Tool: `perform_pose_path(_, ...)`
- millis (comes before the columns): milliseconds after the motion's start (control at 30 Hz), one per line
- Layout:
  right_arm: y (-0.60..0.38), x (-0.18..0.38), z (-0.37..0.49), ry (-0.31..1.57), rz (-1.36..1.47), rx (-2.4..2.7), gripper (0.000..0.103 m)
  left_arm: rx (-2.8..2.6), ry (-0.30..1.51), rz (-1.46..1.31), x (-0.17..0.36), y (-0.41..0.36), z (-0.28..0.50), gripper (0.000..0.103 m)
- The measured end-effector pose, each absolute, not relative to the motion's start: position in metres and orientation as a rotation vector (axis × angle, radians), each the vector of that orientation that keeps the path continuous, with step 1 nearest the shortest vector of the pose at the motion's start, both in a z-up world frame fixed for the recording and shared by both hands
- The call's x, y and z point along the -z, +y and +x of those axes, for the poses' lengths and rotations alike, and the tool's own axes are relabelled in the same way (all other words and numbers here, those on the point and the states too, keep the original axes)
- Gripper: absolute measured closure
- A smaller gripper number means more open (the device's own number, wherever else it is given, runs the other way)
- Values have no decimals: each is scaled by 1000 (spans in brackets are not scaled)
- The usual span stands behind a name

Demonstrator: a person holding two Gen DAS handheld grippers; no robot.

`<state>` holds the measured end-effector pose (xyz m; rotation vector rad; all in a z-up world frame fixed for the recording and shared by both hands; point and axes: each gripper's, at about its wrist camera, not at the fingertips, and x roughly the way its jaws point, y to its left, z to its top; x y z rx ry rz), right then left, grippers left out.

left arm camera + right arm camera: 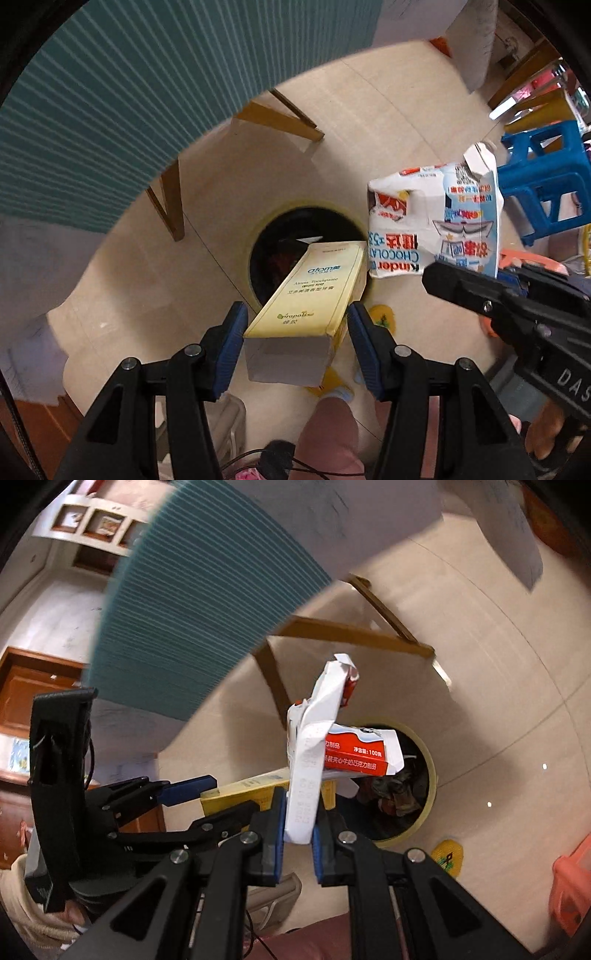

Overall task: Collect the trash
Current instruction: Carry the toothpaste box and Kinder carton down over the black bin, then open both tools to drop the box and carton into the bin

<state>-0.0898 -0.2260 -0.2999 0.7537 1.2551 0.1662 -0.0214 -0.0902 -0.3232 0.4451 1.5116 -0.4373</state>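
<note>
**A:** Right, what do you get from the left wrist camera that the right doesn't give?

**B:** Looking straight down, I see my left gripper [295, 332] clamped across the yellow toothpaste box [314, 291], a blue pad pressed on each long side. The box's far end reaches over the mouth of the round bin [258, 236] on the pale floor [388, 122]. This view also shows the printed face of the crushed Kinder box [436, 221], and a blue plastic stool [543, 181] off to the right.

**A:** And from the right wrist?

**B:** There my right gripper [299, 842] is squeezed nearly together on a flattened flap of the Kinder box [314, 746], which I see edge-on, standing up between the pads. The bin [424, 775] lies behind it with dark rubbish inside, which the left view barely shows. The left gripper [207, 794] appears from the side, with the toothpaste box [251, 786] as a yellow strip.

**A:** Any writing you can read?

**B:** On the toothpaste box: "atomy", "Toothpaste", "propolis", plus Chinese lines too small for me. On the other box, upside down, "Kinder" and "CHOCOLAT"; from the right view a red panel with "100" among Chinese characters. The right gripper's body [535, 332] carries the letters "DAS".

**A:** Where is the trash, then?

**B:** Both boxes are held in the air above or just beside the bin, neither inside it.
</note>
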Motion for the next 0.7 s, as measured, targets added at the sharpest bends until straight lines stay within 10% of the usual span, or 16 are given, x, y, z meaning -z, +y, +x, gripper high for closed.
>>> perform_pose_path(200, -216, 346, -89, 1267, 765, -129, 91, 415, 1501, 457, 361, -90, -14, 43)
perform_pose_path(300, -212, 357, -88, 1273, 755, -127, 91, 401, 1501, 449, 369, -85, -12, 22)
perform_pose_path(700, -200, 375, -82, 1282, 751, -141, 91, 335, 1455, 438, 367, -49, -13, 16)
